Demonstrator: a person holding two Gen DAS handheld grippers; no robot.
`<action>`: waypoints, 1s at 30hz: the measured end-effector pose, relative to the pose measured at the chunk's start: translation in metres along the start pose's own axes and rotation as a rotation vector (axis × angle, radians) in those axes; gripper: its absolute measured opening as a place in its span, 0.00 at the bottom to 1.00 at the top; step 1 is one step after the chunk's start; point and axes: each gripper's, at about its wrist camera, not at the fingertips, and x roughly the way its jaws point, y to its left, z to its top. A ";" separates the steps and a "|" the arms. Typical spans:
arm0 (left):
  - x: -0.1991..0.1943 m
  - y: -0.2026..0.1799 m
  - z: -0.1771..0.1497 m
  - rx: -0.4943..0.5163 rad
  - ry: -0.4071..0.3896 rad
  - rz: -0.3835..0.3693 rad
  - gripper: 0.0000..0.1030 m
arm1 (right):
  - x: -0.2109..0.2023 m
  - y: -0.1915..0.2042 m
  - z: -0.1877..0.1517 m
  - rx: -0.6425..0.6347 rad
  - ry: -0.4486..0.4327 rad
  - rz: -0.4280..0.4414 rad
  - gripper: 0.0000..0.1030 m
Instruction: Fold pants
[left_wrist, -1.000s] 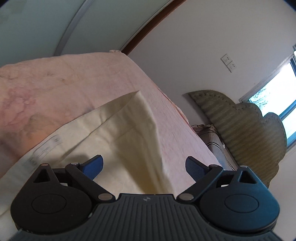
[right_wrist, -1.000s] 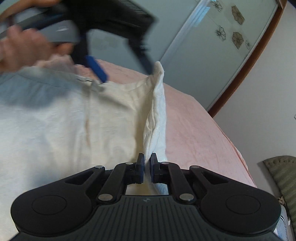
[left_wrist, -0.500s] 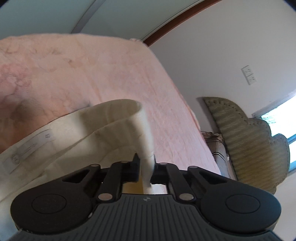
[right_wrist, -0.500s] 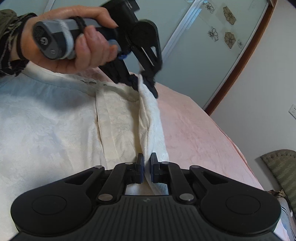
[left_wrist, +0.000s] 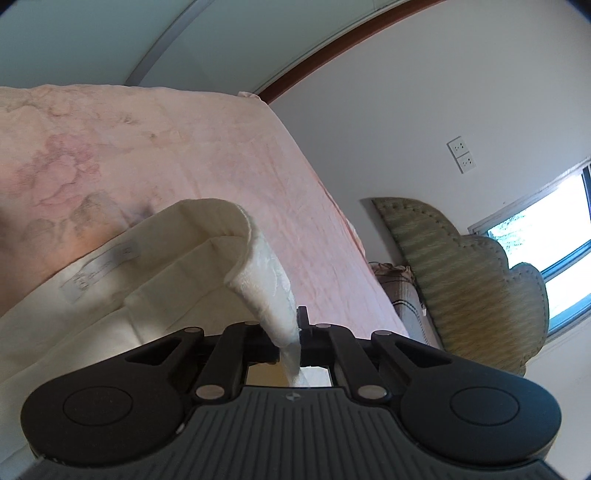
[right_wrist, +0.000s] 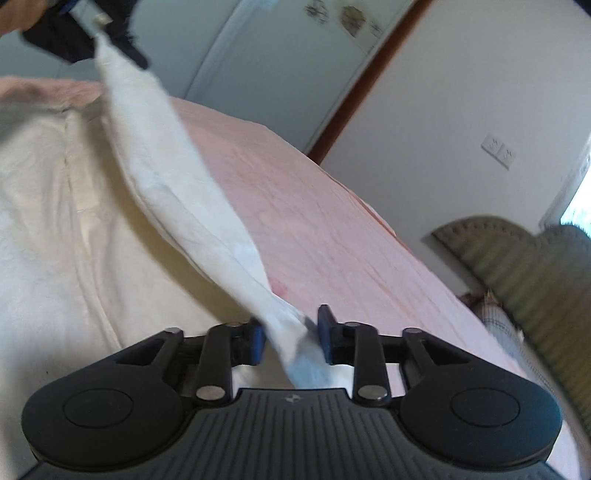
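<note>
The cream pants (left_wrist: 122, 280) lie on a pink bedspread (left_wrist: 177, 147). My left gripper (left_wrist: 290, 334) is shut on a folded edge of the pants and lifts it off the bed. In the right wrist view the pants (right_wrist: 44, 229) spread to the left, and a raised band of cloth (right_wrist: 192, 206) runs from my left gripper (right_wrist: 99, 40) at the top left down to my right gripper (right_wrist: 291, 336). The right jaws stand partly apart with the cloth between them.
The bedspread's far edge drops off on the right (right_wrist: 369, 221). A green scalloped headboard (left_wrist: 476, 291) and a pillow (left_wrist: 402, 295) stand at the right. A white wall with a socket (left_wrist: 461, 155), a window (left_wrist: 550, 236) and sliding doors (right_wrist: 266, 74) lie behind.
My left gripper closed on the pants' edge and raised it. My right gripper was shut on the cloth and its jaws have now parted; the cloth band is lifted and stretched between the two grippers.
</note>
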 end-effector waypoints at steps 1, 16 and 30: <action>-0.005 0.004 -0.001 0.002 0.000 0.001 0.06 | -0.002 0.000 0.001 -0.010 -0.004 -0.005 0.09; -0.099 0.039 -0.041 0.215 0.025 0.010 0.06 | -0.135 0.054 0.011 -0.102 -0.057 0.058 0.06; -0.128 0.079 -0.087 0.313 0.082 0.135 0.07 | -0.174 0.116 -0.023 -0.103 0.009 0.177 0.06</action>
